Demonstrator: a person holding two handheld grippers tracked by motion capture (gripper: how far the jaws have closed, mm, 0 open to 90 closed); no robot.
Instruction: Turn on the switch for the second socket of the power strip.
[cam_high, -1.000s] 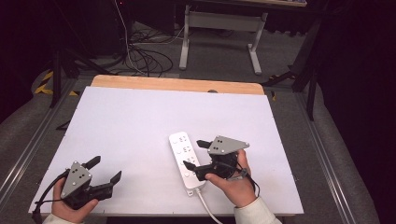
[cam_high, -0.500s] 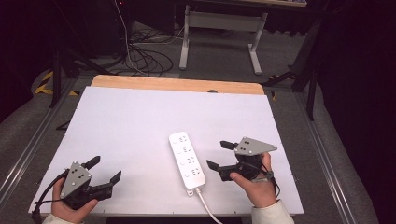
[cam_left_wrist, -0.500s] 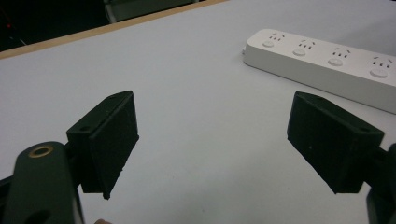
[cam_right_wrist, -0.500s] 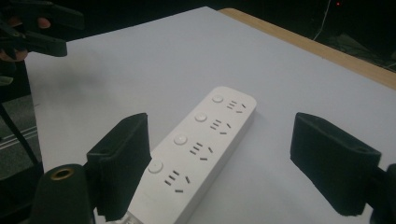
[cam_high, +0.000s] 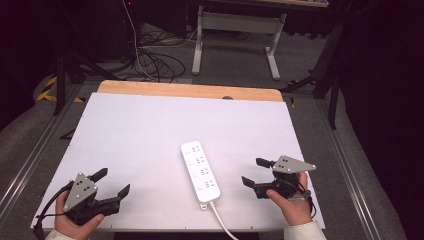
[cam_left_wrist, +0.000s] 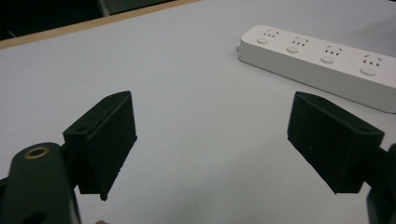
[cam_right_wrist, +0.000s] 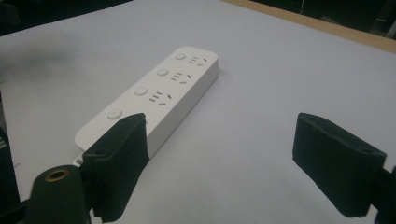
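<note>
Both tongs, left (cam_high: 112, 182) and right (cam_high: 253, 172), sit spread and empty beside the power strip (cam_high: 200, 170), so probably a resting pause; any next move calls for reaching in to grip it.

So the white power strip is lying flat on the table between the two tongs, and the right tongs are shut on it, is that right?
Not quite. The power strip does lie flat on the table between them, but the right tongs are open and clear of it. The right gripper view shows the jaws spread wide with the strip off to one side.

White table (cam_high: 150, 140) with a wooden far edge; 1 white power strip (cam_high: 200, 170) lies flat on it.
</note>
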